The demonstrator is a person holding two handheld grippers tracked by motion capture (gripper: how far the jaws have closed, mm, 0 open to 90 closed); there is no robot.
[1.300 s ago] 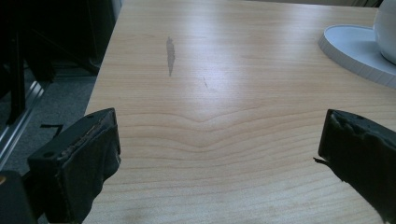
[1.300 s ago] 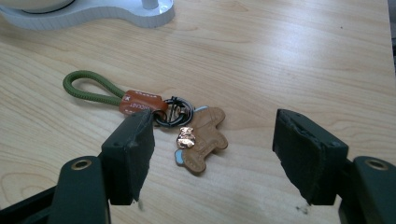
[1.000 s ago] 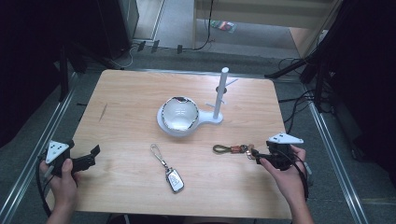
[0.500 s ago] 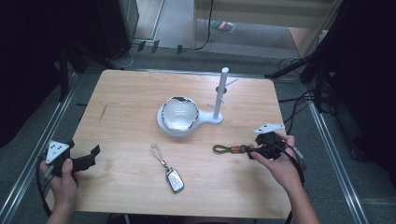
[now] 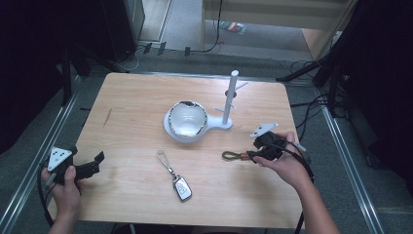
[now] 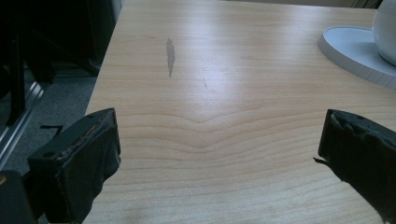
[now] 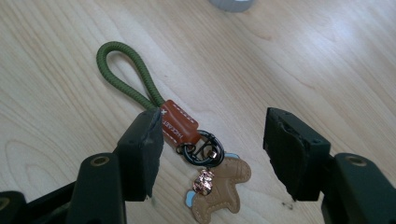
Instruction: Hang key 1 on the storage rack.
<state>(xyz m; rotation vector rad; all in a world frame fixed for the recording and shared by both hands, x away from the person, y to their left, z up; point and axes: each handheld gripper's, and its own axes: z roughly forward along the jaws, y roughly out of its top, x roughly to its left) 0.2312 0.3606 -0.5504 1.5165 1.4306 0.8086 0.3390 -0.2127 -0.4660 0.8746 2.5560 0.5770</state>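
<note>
While the right gripper (image 7: 212,149) sits over the keychain (image 7: 187,140) to the right of the white bowl (image 5: 187,119), its jaws have just been closing and stand either side of the metal ring, pads not yet pressing. That keychain lies flat on the table (image 5: 136,97). Left of the bowl, the left gripper (image 6: 219,154) has its jaws wide apart over bare wood.

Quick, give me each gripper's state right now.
Left gripper: open, holding nothing.
Right gripper: open, jaws just closing around the keychain, not gripping.
</note>
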